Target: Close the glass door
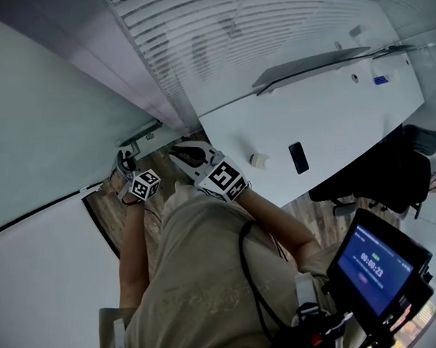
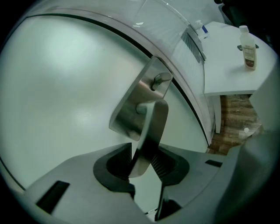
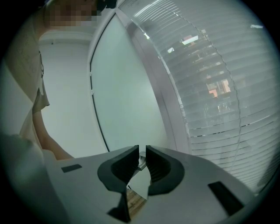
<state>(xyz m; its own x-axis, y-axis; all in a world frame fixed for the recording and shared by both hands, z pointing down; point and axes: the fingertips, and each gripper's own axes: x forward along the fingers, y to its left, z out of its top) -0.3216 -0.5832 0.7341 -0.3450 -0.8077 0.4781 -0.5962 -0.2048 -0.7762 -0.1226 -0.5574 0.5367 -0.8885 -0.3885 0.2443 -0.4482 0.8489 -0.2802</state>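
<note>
Left gripper (image 2: pixel 142 157): jaws closed on the flat brushed-steel lever handle (image 2: pixel 148 127), with the pads pressing on both of its faces.
Glass door (image 2: pixel 65 87): a frosted pale-green pane directly in front of this gripper. The handle sits on a steel plate near the door's dark edge.
Right gripper (image 3: pixel 142 154): jaws nearly together with only a thin slit. Nothing is between them, and it faces the striped glass wall (image 3: pixel 218 87).
Writing: the blue screen of the black monitor (image 1: pixel 376 267) shows a timer that looks like 00:08:23. The label on the small clear bottle (image 2: pixel 249 52) on the white table (image 2: pixel 223 70) is too small to read.
</note>
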